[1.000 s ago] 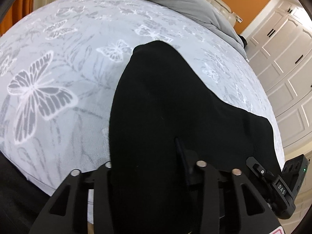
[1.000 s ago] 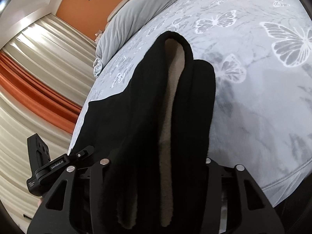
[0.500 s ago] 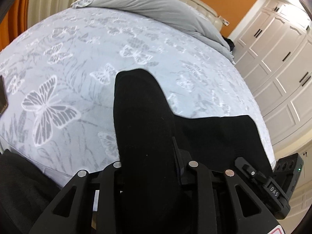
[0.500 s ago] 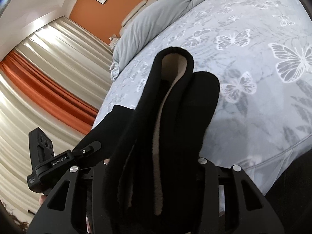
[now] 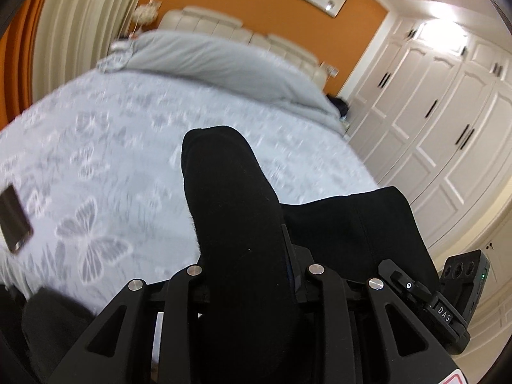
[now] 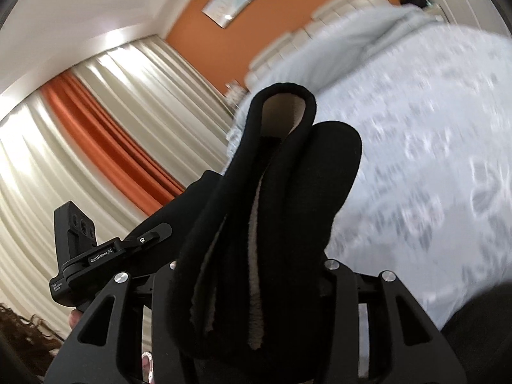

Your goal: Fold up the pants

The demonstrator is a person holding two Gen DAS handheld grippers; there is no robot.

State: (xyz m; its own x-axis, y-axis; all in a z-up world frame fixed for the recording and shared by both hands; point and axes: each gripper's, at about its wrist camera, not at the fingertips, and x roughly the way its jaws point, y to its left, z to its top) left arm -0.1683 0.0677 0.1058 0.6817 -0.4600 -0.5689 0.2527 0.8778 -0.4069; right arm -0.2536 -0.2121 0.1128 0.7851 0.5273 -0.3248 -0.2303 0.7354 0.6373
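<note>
My left hand-held gripper (image 5: pixel 246 275) and right hand-held gripper (image 6: pixel 252 275) each clamp the black fleece-lined pants (image 5: pixel 233 211), held above the butterfly-print bed (image 5: pixel 112 147); folding barely begun.

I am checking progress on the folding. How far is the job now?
Done: both grippers have a bunch of the black pants. In hand: the left gripper and right gripper each clamp the fabric, held above the bed. Left: no finished fold shows, so the folding and laying down remain.
</note>
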